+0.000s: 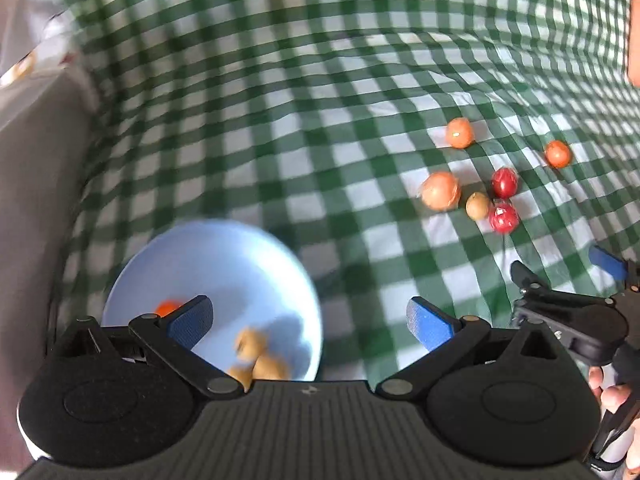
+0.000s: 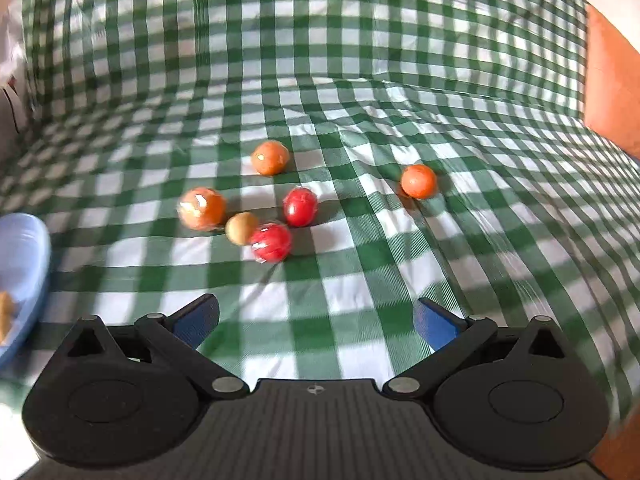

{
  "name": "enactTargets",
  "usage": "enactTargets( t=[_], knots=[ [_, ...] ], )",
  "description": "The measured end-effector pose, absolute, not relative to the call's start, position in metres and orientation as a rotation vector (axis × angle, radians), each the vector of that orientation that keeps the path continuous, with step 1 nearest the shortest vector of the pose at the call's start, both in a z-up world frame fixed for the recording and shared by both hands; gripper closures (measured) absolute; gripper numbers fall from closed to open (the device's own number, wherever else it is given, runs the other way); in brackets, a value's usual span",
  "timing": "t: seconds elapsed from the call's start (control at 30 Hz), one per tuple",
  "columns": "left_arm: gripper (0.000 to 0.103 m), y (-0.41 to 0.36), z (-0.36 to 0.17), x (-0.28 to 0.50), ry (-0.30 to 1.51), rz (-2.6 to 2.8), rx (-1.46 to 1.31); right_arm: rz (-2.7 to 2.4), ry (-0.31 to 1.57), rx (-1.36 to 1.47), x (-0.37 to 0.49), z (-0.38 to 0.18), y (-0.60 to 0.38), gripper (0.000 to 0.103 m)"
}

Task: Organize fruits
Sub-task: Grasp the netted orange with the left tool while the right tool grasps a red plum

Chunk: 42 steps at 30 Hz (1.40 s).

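Note:
A light blue bowl [image 1: 216,264] lies under my left gripper [image 1: 310,322], which is open and empty above it. The bowl holds an orange fruit [image 1: 168,307] and several tan fruits [image 1: 256,354]. The bowl's edge shows in the right wrist view [image 2: 24,264]. On the checked cloth lie three orange fruits [image 2: 271,157] [image 2: 202,208] [image 2: 418,181], two red fruits [image 2: 300,206] [image 2: 272,242] and a small tan fruit [image 2: 241,228]. My right gripper [image 2: 318,320] is open and empty, short of the red fruits. It shows in the left wrist view [image 1: 560,268].
A green and white checked cloth [image 2: 360,280] covers the surface and rises at the back. A grey wall or edge [image 1: 36,200] stands at the left. An orange-brown surface [image 2: 608,80] is at the right.

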State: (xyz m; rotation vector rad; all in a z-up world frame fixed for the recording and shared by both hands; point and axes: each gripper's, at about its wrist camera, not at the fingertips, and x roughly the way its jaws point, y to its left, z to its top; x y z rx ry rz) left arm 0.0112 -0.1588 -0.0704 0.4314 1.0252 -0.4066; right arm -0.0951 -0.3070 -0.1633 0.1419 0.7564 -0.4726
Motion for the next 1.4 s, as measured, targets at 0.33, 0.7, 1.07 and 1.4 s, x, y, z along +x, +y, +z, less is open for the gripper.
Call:
enactTargets(
  t=[0.33,0.7,1.07,1.4],
  knots=[
    [0.000,-0.233,-0.116,0.056,1.003,-0.529,0.539,-0.406,0.664,0.130,-0.055,-0.196,-0.333,0.063],
    [0.000,-0.289,-0.152,0.076,1.021,-0.622,0.620,-0.583,0.636,0.172,-0.064,-0.197,-0.362,0.071],
    [0.060,-0.290,-0.145,0.083,1.034,-0.702,0.539,-0.561,0.618,0.150,-0.058,-0.203,-0.374,0.071],
    [0.060,-0.231,-0.088,0.048,0.989,-0.669,0.455,-0.623,0.589,0.114,-0.075,-0.185,-0.363,0.071]
  ],
)
